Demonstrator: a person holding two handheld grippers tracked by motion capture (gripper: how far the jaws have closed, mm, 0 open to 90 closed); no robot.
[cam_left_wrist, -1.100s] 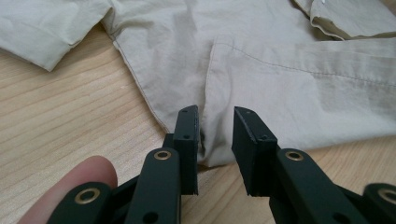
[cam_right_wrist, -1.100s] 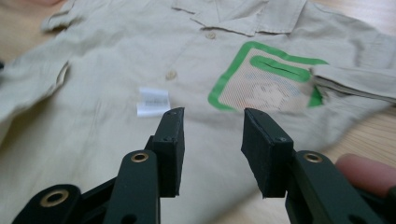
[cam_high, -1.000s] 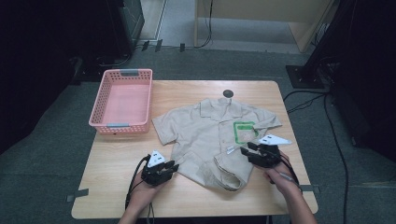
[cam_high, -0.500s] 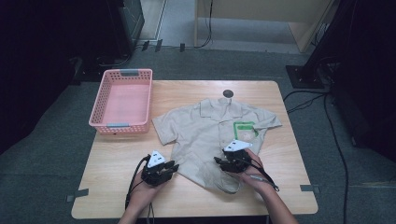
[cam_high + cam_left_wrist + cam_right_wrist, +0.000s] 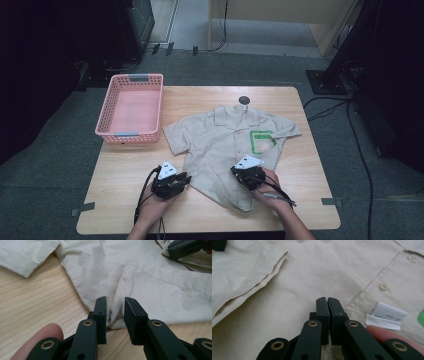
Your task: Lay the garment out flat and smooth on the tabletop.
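I am only starting to fold the shirt [image 5: 225, 145] lying flat on the table [image 5: 125, 175], my left gripper [image 5: 115, 312] half open around its hem, my right gripper [image 5: 327, 315] just snapping closed on its cloth

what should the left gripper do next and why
Probably close the left gripper on the shirt hem: its jaws stand apart with the hem edge between them, while the jaws of the right gripper have just closed over the shirt front; whether they pinch cloth is unclear.
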